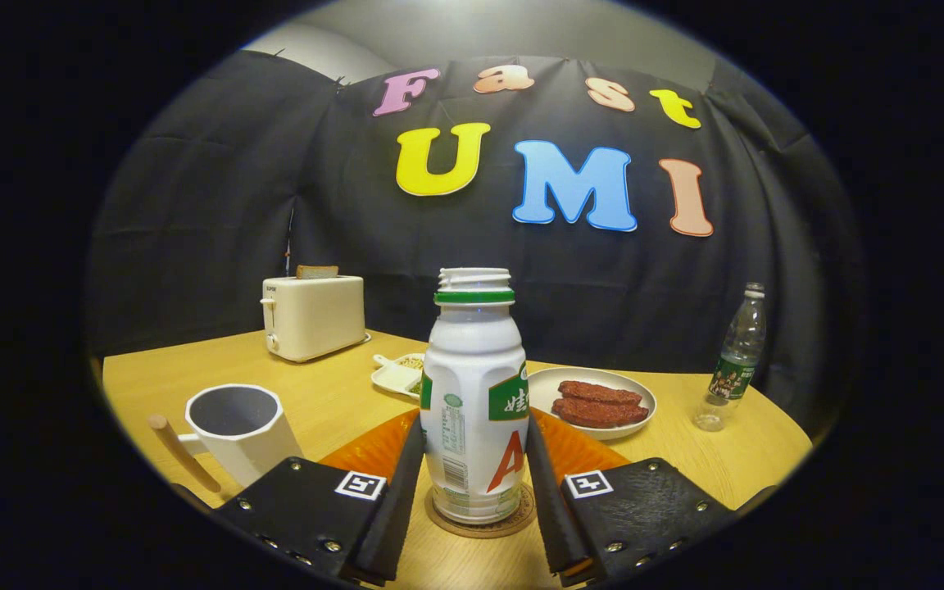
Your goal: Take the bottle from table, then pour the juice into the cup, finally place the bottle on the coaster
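I see the bottle (pixel 474 401) standing upright on the round brown coaster (pixel 481 519), right between the gripper (pixel 474 483) fingers. Cap is off, neck open, green ring just under the threads. The fingers (pixel 397 492) flank the bottle's lower body on both sides. They look touching or very nearly so; I cannot tell from this angle whether the pads actually press on it, so grip state is uncertain. Spacing is narrow, about bottle width.

The coaster sits on the wooden table (pixel 324 401), and its rim shows in front of and on both sides of the bottle base. An orange mat (pixel 374 449) lies behind the bottle, partly hidden by the fingers.

The white cup (pixel 236 428) with a wooden handle sits left of the left finger, near it, upright, open top. I can't see any liquid level inside from here.

Further back: a cream toaster (pixel 313 315) with a slice of bread in the slot at far left, a small white dish (pixel 398 374) behind the bottle, a white plate (pixel 592 391) with reddish-brown strips of food (pixel 601 403) to the right, and a clear plastic water bottle (pixel 736 358) well apart at far right.
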